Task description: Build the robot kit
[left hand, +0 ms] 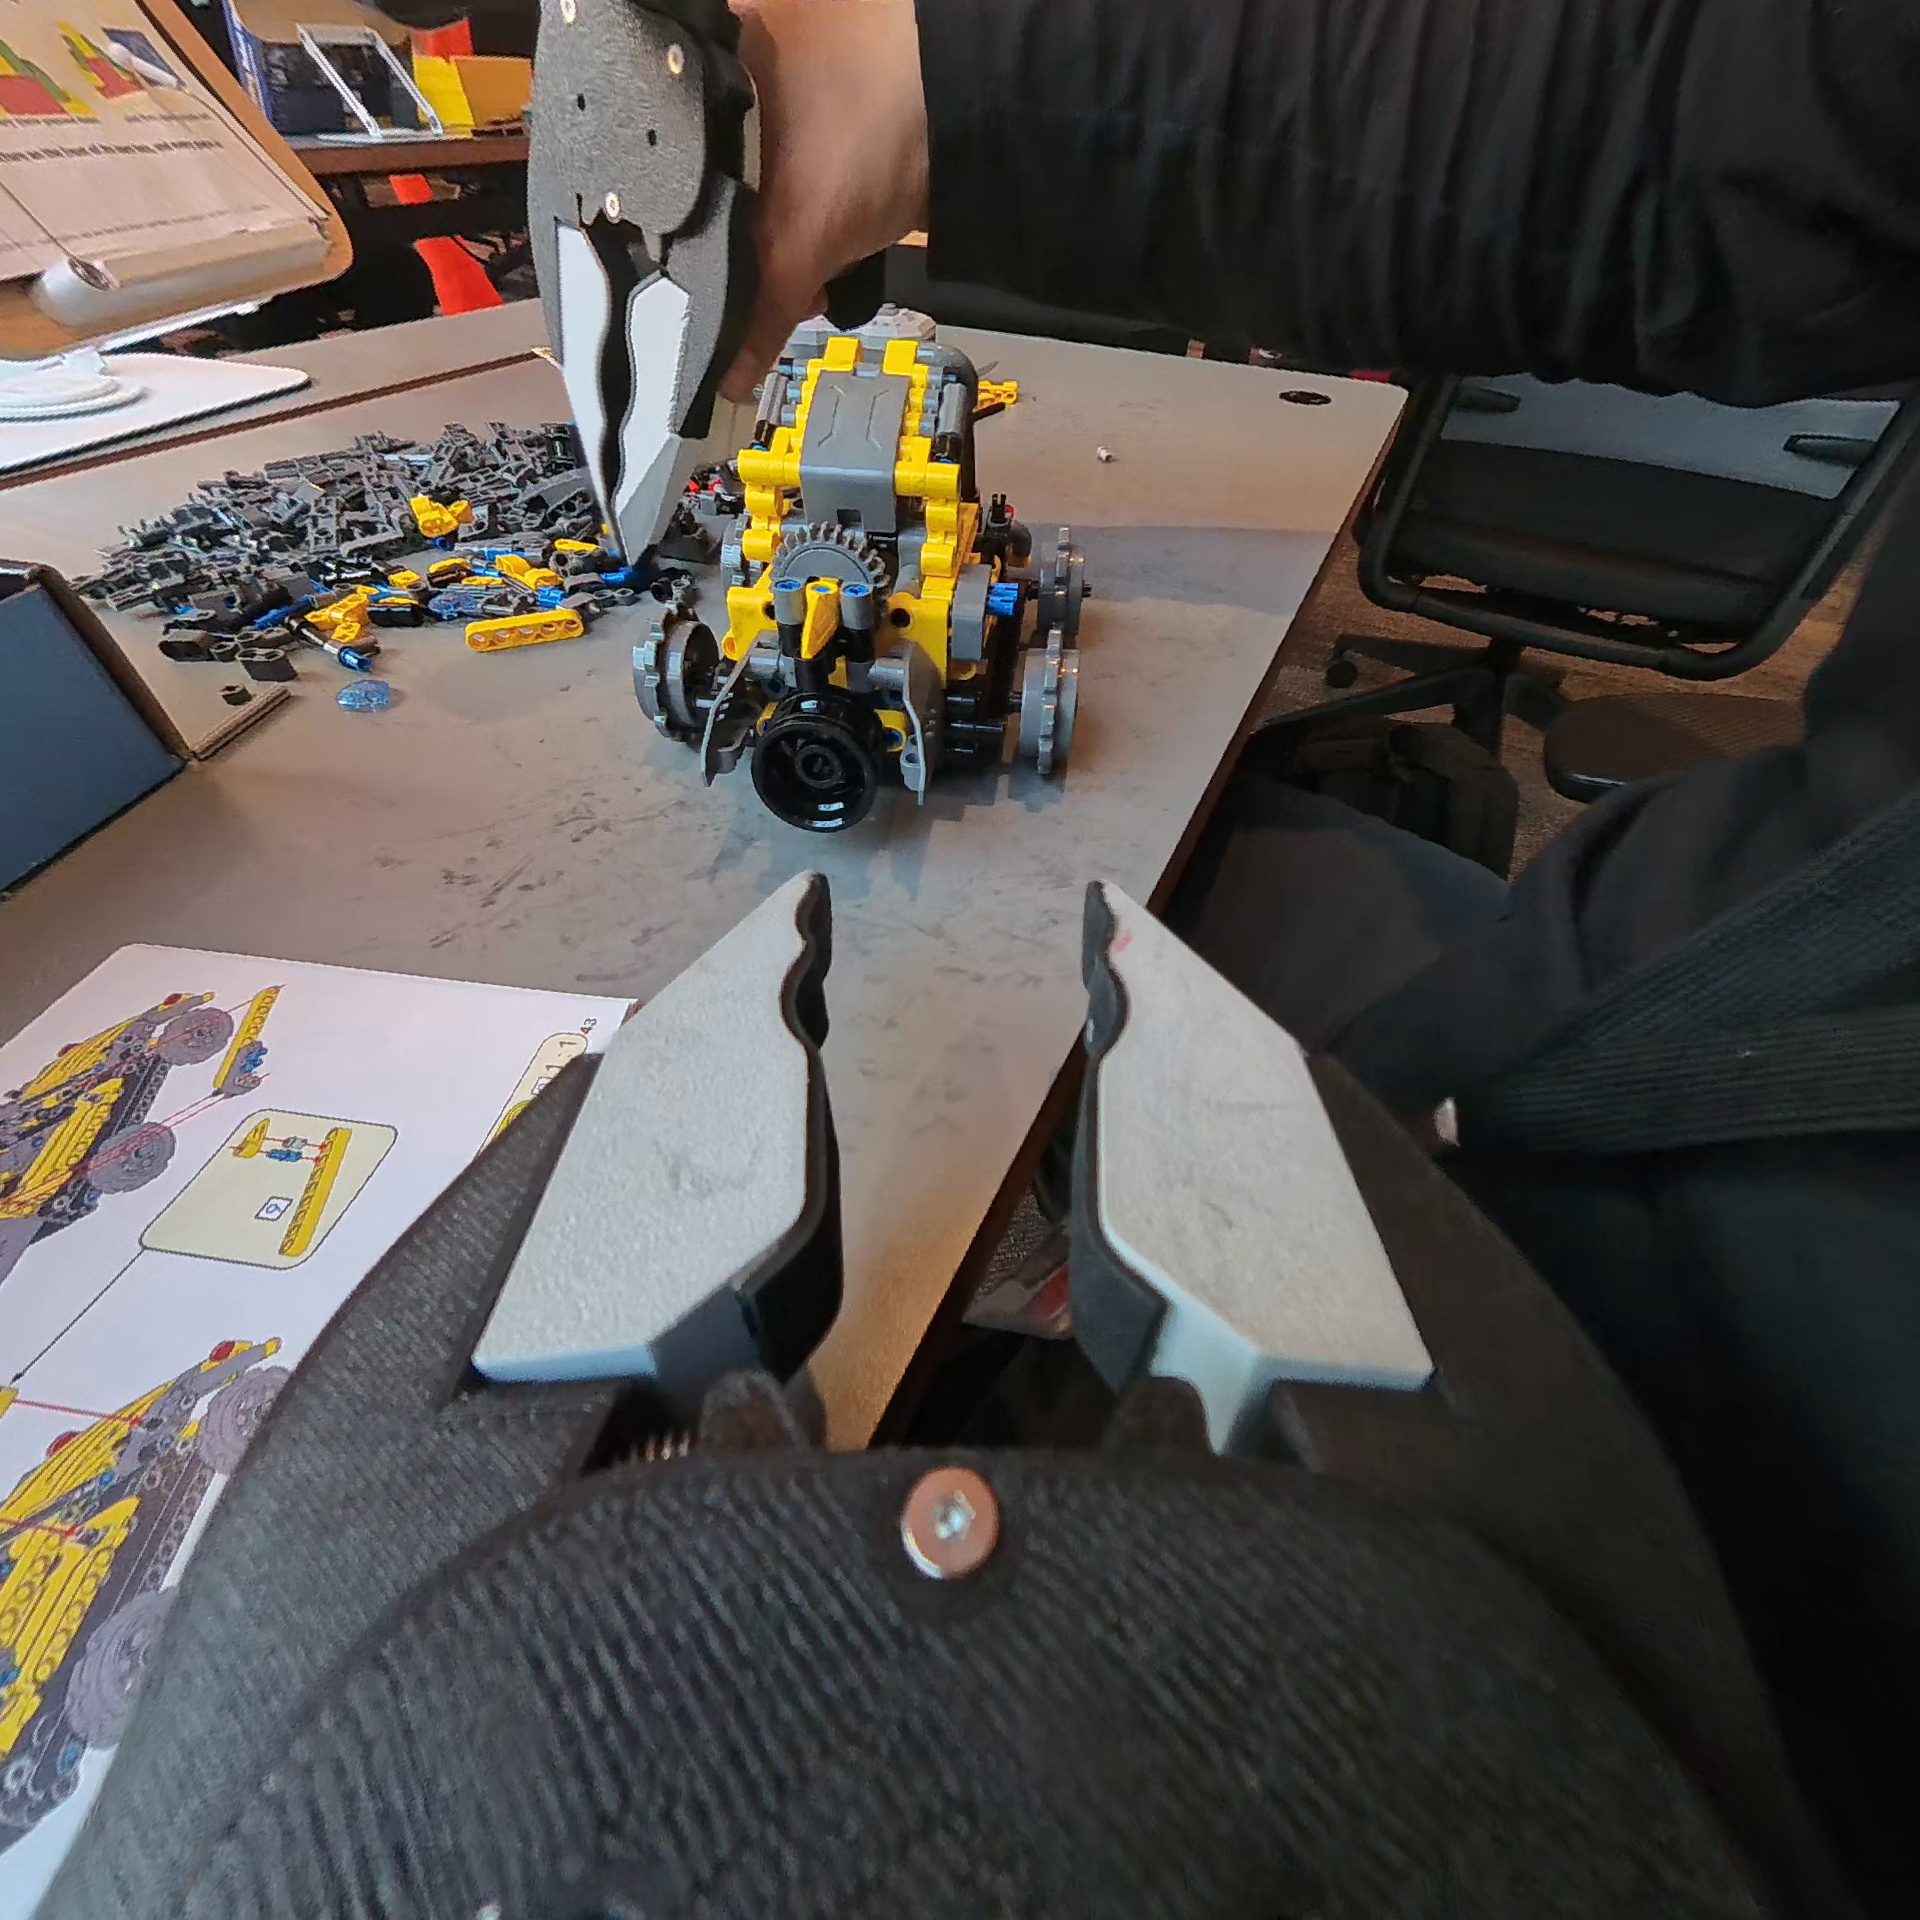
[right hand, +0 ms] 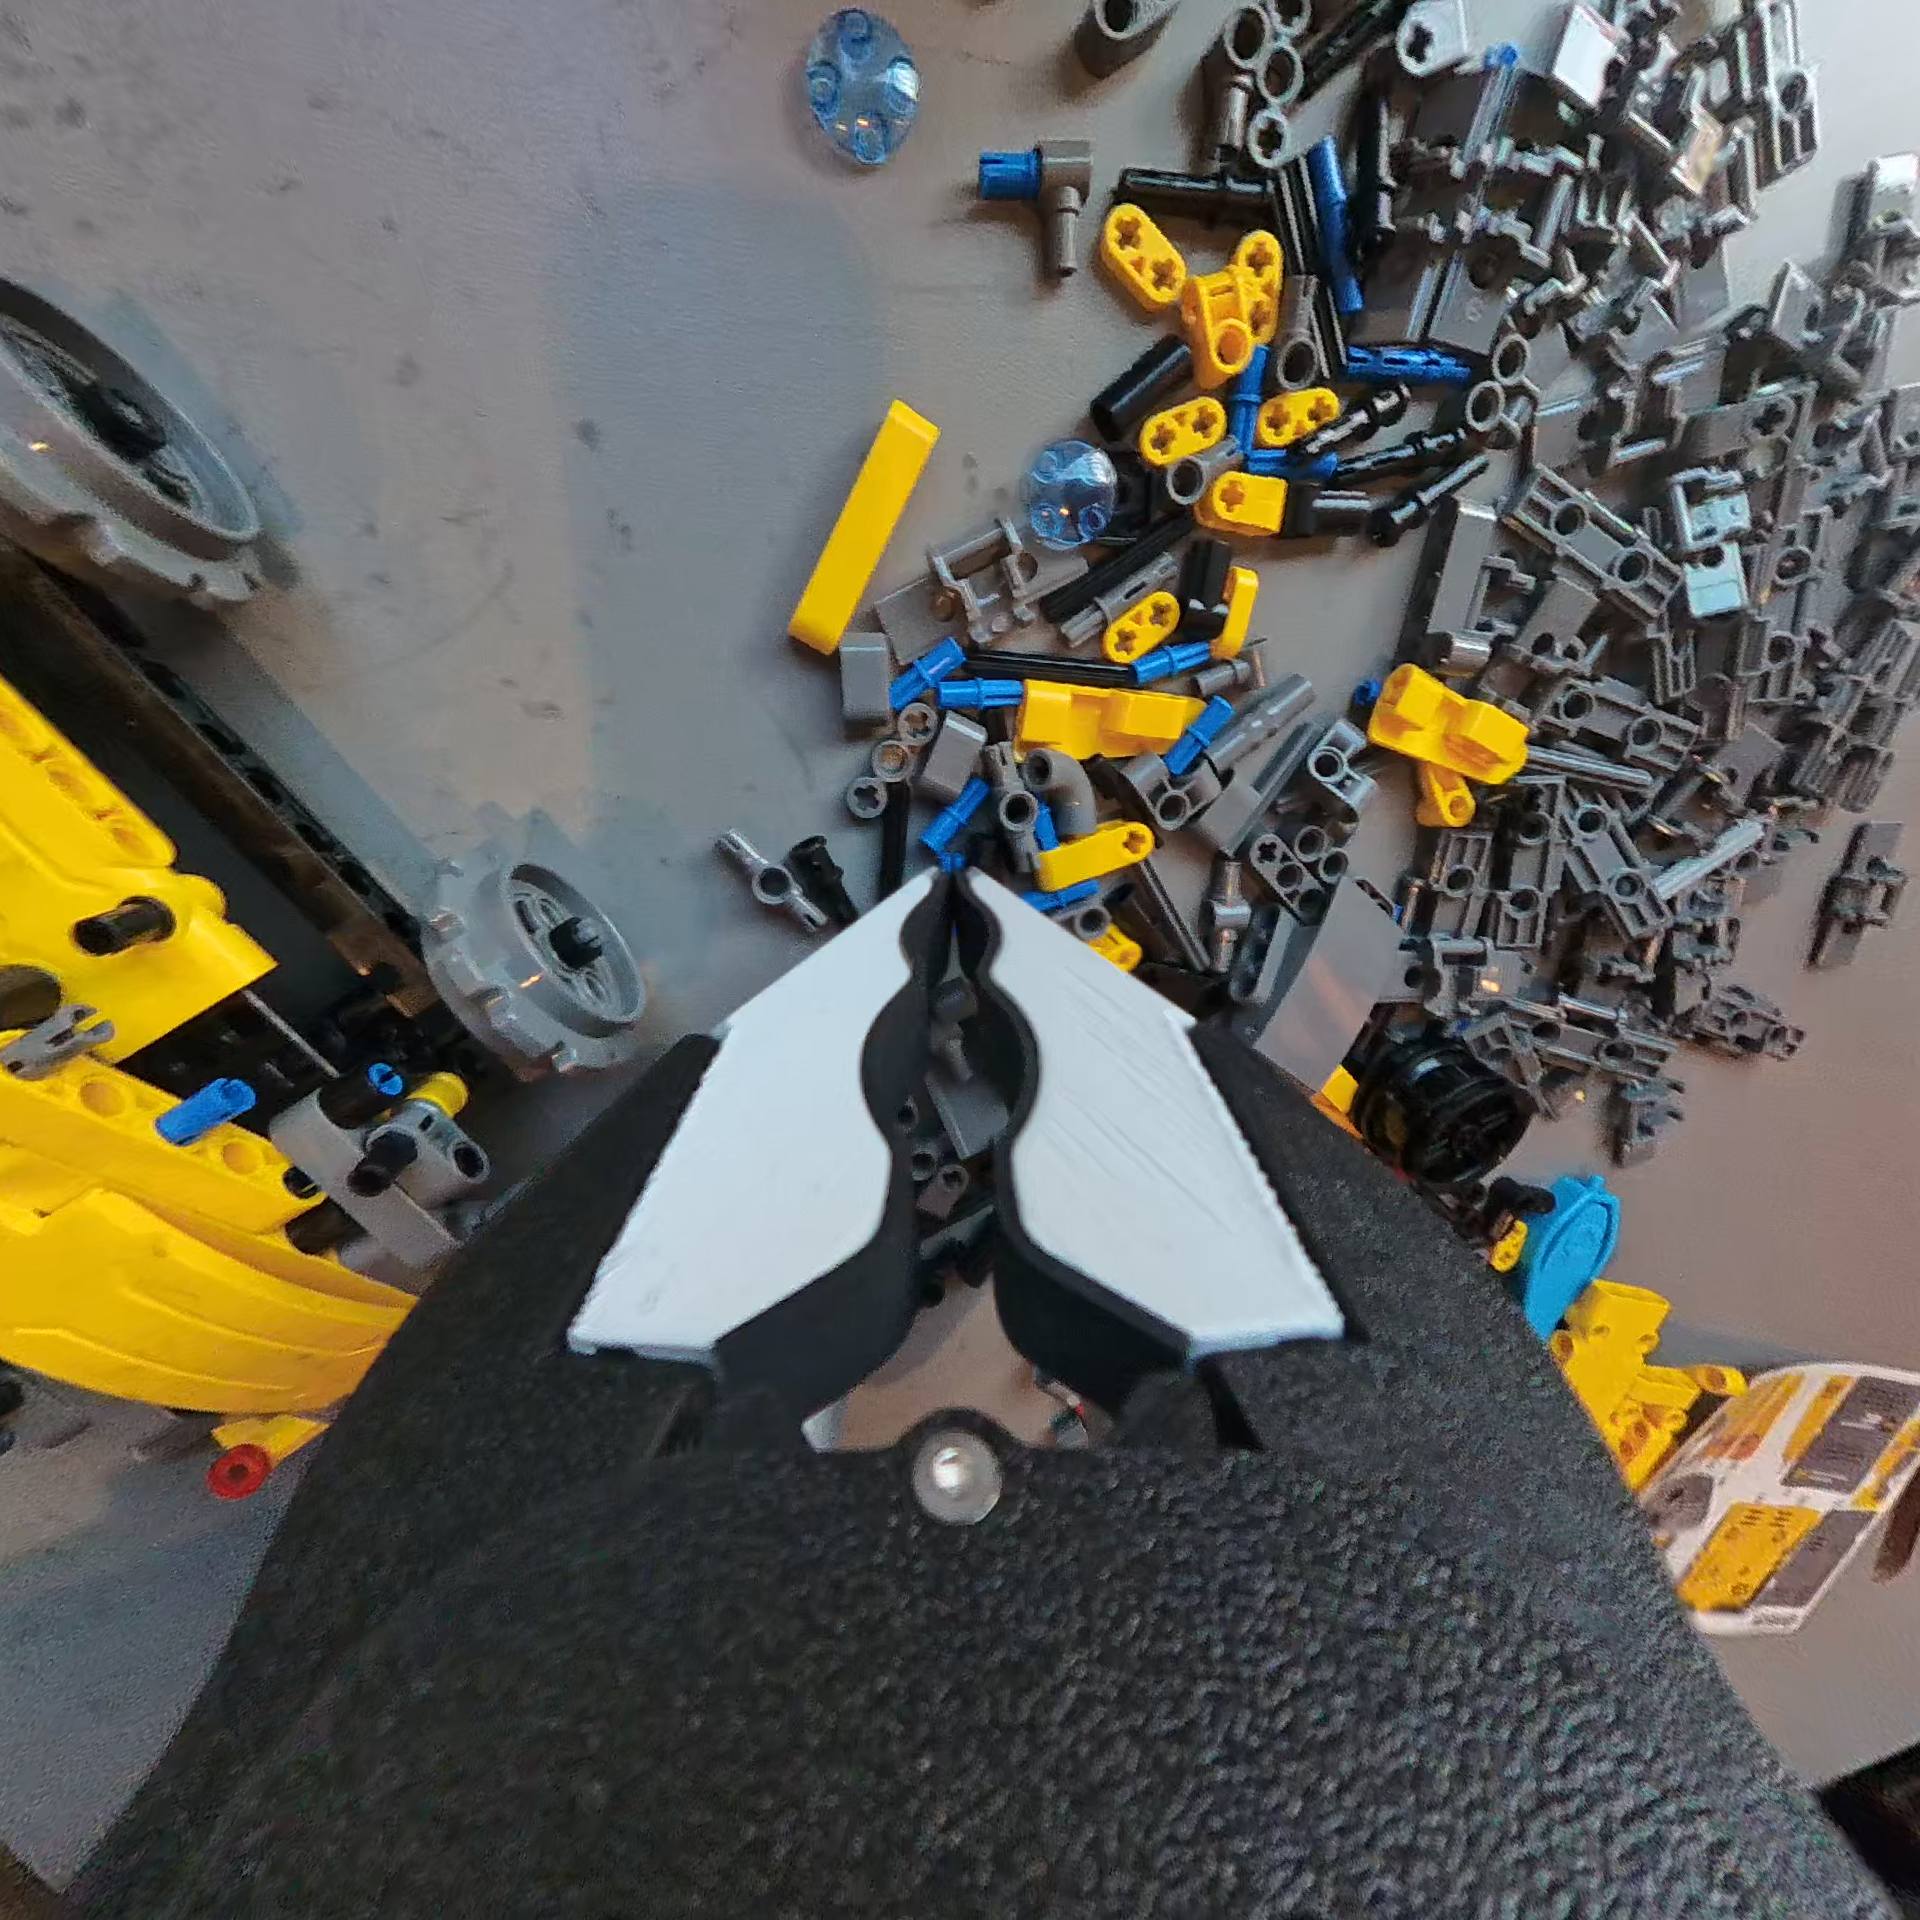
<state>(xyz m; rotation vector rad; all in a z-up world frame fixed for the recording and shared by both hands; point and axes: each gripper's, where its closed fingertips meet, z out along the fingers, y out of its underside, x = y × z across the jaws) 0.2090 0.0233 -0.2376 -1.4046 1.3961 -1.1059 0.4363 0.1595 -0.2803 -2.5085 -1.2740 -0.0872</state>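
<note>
My left gripper (left hand: 956,894) is open and empty, low over the grey table (left hand: 468,810) near its front edge. It faces a yellow and grey brick vehicle (left hand: 862,582) a short way ahead. My right gripper (right hand: 951,881) has its fingertips pressed together at the near edge of a pile of small grey, black, blue and yellow parts (right hand: 1455,623), right by a blue pin (right hand: 952,819). In the left wrist view the right gripper (left hand: 627,545) points down into the pile (left hand: 343,530), just left of the vehicle. The vehicle's side and a grey wheel (right hand: 540,956) show at the left of the right wrist view.
An open instruction booklet (left hand: 260,1143) lies at the front left, with a dark box (left hand: 62,717) behind it. A propped page on a stand (left hand: 135,177) stands at the back left. The table's right edge (left hand: 1247,675) borders an office chair (left hand: 1621,540). A sticker sheet (right hand: 1787,1486) lies by the pile. The left gripper's tips are roughly 25 cm from the right gripper's.
</note>
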